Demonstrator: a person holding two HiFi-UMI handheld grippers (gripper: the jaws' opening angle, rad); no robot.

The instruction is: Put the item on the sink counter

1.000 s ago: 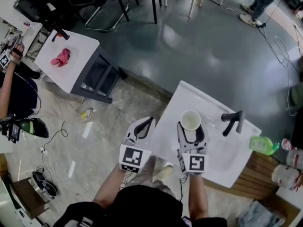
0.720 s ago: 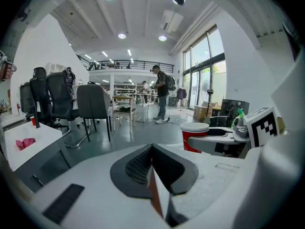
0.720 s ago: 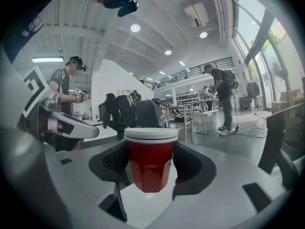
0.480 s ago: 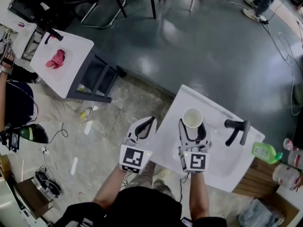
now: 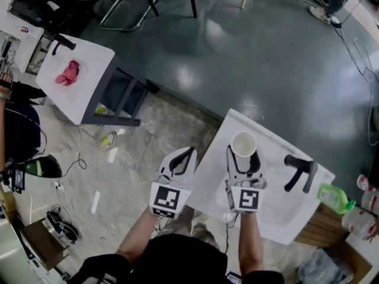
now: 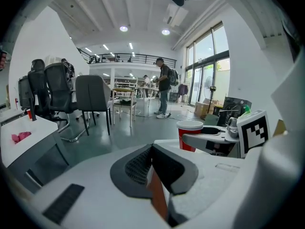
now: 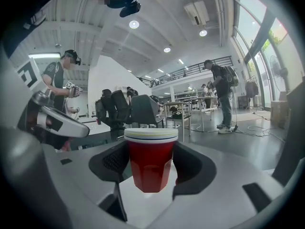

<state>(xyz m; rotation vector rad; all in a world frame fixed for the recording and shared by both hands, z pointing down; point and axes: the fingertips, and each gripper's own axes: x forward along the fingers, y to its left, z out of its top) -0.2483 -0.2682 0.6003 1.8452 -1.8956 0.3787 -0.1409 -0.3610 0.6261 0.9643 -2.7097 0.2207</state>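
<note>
Right tool (image 5: 243,154) pinching red cup (image 5: 243,144) upright over sink counter (image 5: 208,179), left of faucet (image 5: 299,170). Cup base seemingly just off surface. Left tool (image 5: 180,157) pressed together, empty, beyond counter's left edge. Remaining: lower, release.

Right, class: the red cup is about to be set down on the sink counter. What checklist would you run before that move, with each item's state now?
1. Red cup gripped between the right gripper jaws: ok.
2. Cup upright, open end up: ok.
3. Cup above the sink counter, not the floor: ok.
4. Cup apart from the black faucet: ok, it stands well off to the right.
5. Left gripper out of the way: ok, jaws together on nothing, beside the counter's edge.
6. Cup base touching the counter: cannot tell.
</note>
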